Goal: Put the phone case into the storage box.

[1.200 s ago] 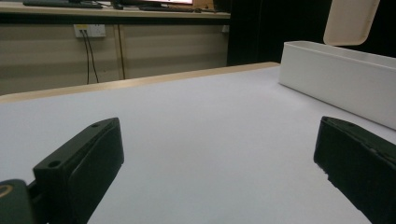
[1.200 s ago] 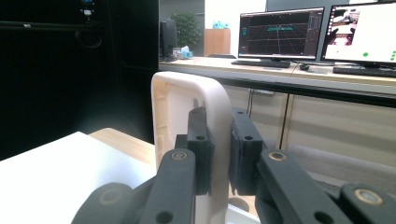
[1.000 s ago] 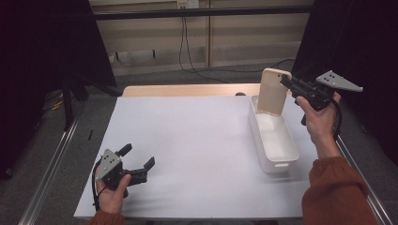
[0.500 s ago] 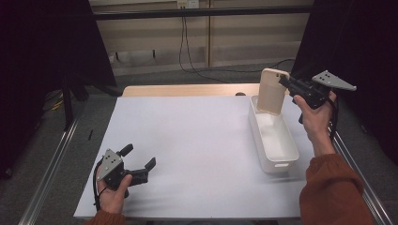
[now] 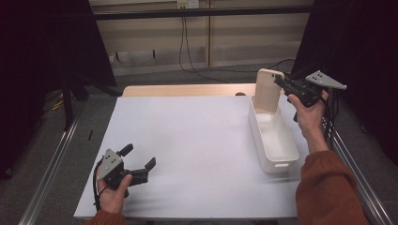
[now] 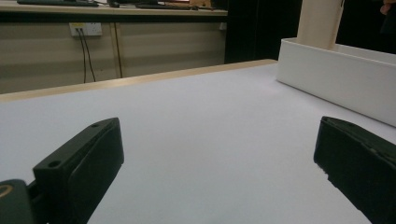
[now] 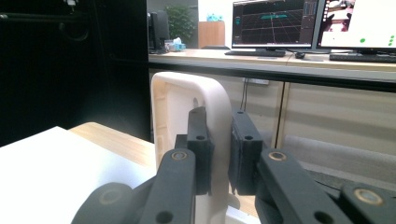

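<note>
A cream-coloured lid with rounded corners stands upright on its short edge, its lower end dipping into the far end of the long white bin, a narrow open-topped tub lying lengthwise on the table.

My right gripper and left gripper are black; the lid I pinch is plain cream, the bin plain white, the bench pale lilac-white with a light wood edge, my sleeve rust-orange

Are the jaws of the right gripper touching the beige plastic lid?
Touching. In the right gripper view, the right gripper has both jaws pressed on the beige plastic lid's edge.
</note>
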The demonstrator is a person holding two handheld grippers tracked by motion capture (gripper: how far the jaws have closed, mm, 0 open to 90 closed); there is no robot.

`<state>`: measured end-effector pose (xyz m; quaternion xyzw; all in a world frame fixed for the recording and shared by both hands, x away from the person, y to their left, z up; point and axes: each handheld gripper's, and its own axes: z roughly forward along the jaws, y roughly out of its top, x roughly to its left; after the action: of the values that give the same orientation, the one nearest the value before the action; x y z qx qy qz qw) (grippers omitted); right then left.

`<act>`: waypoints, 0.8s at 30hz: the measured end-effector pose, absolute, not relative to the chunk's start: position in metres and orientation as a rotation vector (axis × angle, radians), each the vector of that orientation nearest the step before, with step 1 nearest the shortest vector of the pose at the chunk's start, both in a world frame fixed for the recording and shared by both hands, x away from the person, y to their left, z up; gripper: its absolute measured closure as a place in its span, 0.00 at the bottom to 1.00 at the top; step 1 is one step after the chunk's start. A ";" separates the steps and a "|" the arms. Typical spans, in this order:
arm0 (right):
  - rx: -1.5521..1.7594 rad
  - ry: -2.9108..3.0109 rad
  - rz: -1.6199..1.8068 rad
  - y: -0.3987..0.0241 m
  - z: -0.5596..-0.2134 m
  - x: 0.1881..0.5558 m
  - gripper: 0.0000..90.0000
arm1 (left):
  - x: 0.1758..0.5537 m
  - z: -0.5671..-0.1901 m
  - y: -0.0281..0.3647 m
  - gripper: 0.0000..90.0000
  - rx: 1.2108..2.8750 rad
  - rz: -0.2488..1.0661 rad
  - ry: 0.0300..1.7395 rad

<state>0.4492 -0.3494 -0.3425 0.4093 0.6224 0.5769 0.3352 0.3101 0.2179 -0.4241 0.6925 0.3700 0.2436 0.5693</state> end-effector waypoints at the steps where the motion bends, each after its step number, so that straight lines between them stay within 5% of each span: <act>1: 1.073 1.622 1.503 -0.349 -0.344 0.451 0.90 | 0.310 -0.424 0.218 0.02 1.628 0.571 0.868; 24: 1.108 1.633 1.457 -0.350 -0.366 0.467 0.90 | 0.310 -0.425 0.218 0.02 1.626 0.565 0.871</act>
<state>0.4674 -0.3498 -0.3658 0.4250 0.6267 0.5592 0.3376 0.3104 0.2181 -0.4245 0.6927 0.3710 0.2405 0.5698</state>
